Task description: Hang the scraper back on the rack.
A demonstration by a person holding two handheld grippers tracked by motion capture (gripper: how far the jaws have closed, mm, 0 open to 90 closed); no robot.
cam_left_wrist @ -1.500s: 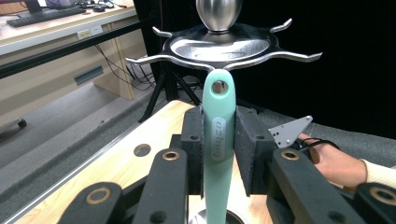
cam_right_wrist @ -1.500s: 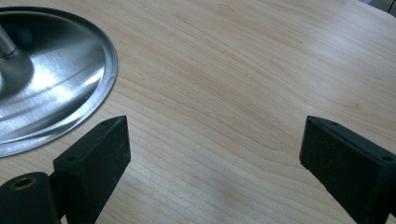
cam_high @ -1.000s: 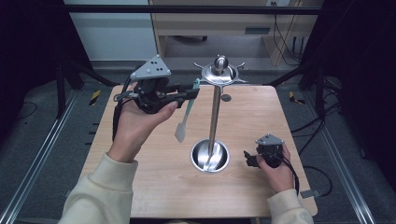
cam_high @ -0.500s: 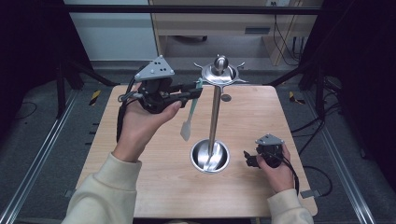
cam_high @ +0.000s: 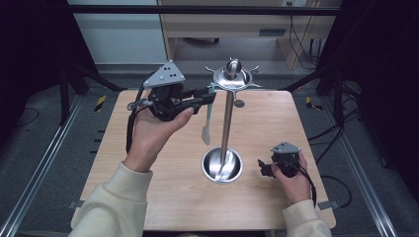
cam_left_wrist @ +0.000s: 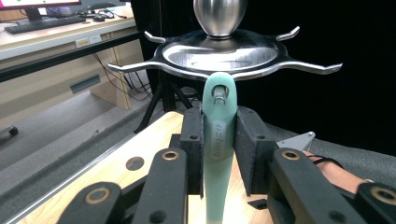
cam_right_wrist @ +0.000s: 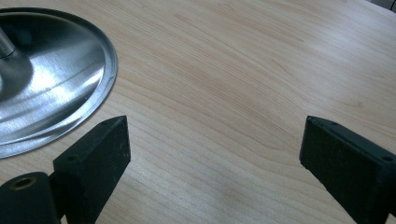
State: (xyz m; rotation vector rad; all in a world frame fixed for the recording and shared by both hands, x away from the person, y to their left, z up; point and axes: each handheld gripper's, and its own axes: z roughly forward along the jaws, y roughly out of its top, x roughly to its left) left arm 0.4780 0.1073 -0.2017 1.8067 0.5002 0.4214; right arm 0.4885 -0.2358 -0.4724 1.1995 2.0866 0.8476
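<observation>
My left hand-held gripper (cam_left_wrist: 219, 154) clamps a mint-green utensil (cam_left_wrist: 218, 140), its eyelet right at a hook of the steel stand (cam_high: 231, 79); my pads (cam_left_wrist: 193, 140) hide part of the handle, and the lower frame edge cuts it off. The high view shows its pale blade hanging mid-frame. My right hand-held gripper (cam_right_wrist: 210, 158) gapes wide over bare desk (cam_right_wrist: 243, 70), lower right.

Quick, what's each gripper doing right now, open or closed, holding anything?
Left gripper: closed on the pale green utensil, held up at the metal rack.
Right gripper: open, holding nothing, low over the table.
</observation>
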